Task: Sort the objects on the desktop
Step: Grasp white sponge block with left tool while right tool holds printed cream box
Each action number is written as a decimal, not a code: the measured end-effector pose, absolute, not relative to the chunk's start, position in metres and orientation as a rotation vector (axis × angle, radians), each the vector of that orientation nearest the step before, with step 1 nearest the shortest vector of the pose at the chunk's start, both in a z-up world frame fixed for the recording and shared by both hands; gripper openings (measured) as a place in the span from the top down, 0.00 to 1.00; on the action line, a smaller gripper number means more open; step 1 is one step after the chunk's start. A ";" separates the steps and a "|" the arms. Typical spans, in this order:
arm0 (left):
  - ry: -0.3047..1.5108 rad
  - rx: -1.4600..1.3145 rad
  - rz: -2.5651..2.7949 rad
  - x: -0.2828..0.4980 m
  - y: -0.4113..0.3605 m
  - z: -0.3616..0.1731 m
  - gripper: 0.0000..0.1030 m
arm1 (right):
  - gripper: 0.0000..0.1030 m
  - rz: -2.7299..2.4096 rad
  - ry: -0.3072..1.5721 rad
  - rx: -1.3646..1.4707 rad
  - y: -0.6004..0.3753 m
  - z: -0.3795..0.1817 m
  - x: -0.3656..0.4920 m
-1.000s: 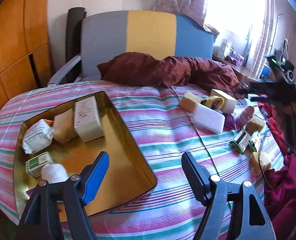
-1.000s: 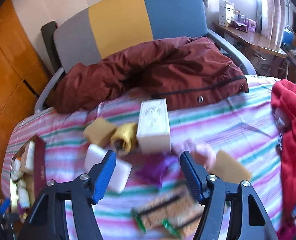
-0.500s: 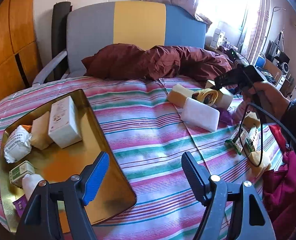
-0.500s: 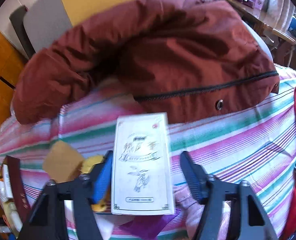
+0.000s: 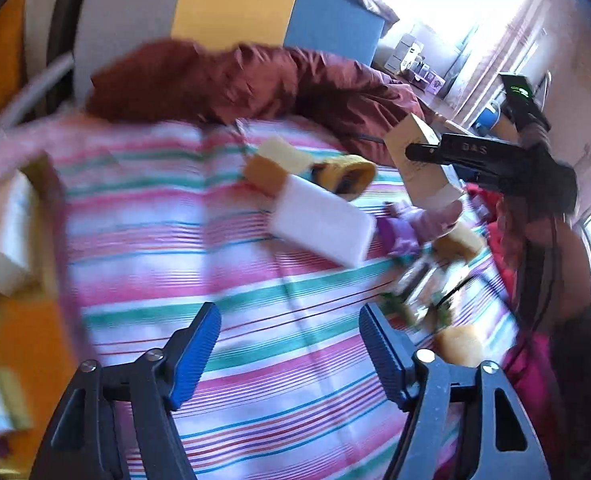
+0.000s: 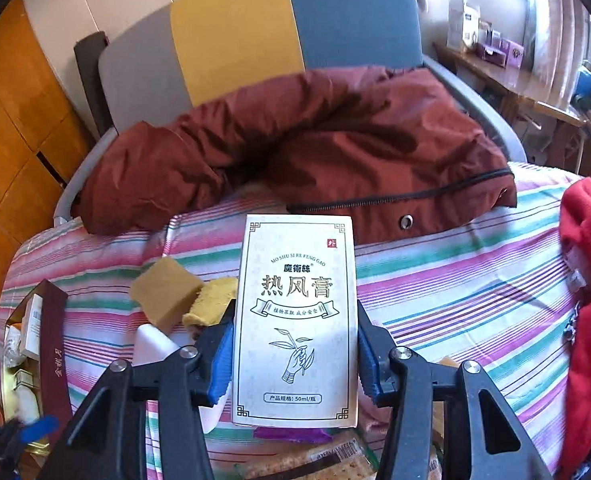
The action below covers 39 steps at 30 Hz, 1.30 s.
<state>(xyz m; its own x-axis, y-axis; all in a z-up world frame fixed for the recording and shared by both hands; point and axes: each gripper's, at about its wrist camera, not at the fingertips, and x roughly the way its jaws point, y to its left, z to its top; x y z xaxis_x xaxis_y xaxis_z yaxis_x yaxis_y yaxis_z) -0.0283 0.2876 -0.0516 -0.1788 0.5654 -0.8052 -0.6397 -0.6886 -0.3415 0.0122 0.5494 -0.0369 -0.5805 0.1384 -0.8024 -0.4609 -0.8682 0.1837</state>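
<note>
My right gripper [image 6: 294,344] is shut on a white printed box [image 6: 295,312], which it holds upright above the striped cloth [image 6: 455,280]. The left wrist view shows the same box [image 5: 411,160] lifted at the right in that gripper [image 5: 427,152]. My left gripper [image 5: 289,320] hangs over bare striped cloth, its jaws closing with nothing between them. Ahead of it lie a white block [image 5: 323,220], a yellow sponge [image 5: 271,160], a yellow roll [image 5: 347,176] and a purple scrap [image 5: 399,232]. The gold tray [image 5: 27,340] with sorted boxes is blurred at the left.
A maroon jacket [image 6: 315,140] lies across the back of the cloth before a grey, yellow and blue chair [image 6: 235,32]. A red garment [image 6: 587,280] covers the right edge. Snack packets [image 5: 415,292] and another sponge [image 5: 455,344] lie near the right. A dark red lid [image 6: 53,336] stands by the tray.
The right gripper closed on the white box and lifted it off the cloth. The left gripper swung from over the tray to the right, toward the pile of objects.
</note>
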 end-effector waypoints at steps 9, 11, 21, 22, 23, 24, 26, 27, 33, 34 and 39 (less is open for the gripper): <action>-0.161 -1.543 1.837 -0.050 0.346 -0.083 0.31 | 0.50 2.555 0.541 -1.123 0.549 -0.023 0.014; -0.237 -1.589 1.825 -0.058 0.351 -0.089 0.31 | 0.50 2.564 0.555 -1.103 0.551 -0.019 0.016; -0.478 -1.742 1.812 -0.083 0.374 -0.109 0.30 | 0.50 2.607 0.565 -1.050 0.554 -0.008 0.021; -0.473 -1.756 1.825 -0.083 0.376 -0.111 0.30 | 0.50 2.612 0.563 -1.047 0.554 -0.007 0.021; -0.482 -1.771 1.823 -0.082 0.378 -0.113 0.30 | 0.50 2.614 0.560 -1.047 0.553 -0.007 0.021; -0.496 -1.783 1.812 -0.082 0.379 -0.116 0.30 | 0.50 2.615 0.557 -1.049 0.553 -0.007 0.020; -0.537 -1.799 1.818 -0.083 0.380 -0.119 0.30 | 0.50 2.618 0.556 -1.052 0.553 -0.007 0.020; -0.545 -1.797 1.828 -0.085 0.381 -0.119 0.30 | 0.50 2.618 0.558 -1.052 0.553 -0.007 0.020; -0.635 -1.809 1.863 -0.090 0.378 -0.117 0.29 | 0.50 2.628 0.555 -1.055 0.551 -0.007 0.018; -0.654 -1.804 1.866 -0.091 0.376 -0.116 0.29 | 0.50 2.628 0.551 -1.059 0.551 -0.008 0.018; -0.698 -1.848 1.883 -0.095 0.372 -0.122 0.29 | 0.50 2.630 0.534 -1.072 0.548 -0.010 0.016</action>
<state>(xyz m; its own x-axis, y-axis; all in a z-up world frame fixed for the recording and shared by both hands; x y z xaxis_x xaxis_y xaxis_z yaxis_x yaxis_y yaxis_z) -0.0949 0.3716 -0.1216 -0.0374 0.6087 -0.7925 0.0555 -0.7906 -0.6098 0.0165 0.5480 -0.0097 -0.6975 0.0916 -0.7107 -0.3615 -0.9013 0.2387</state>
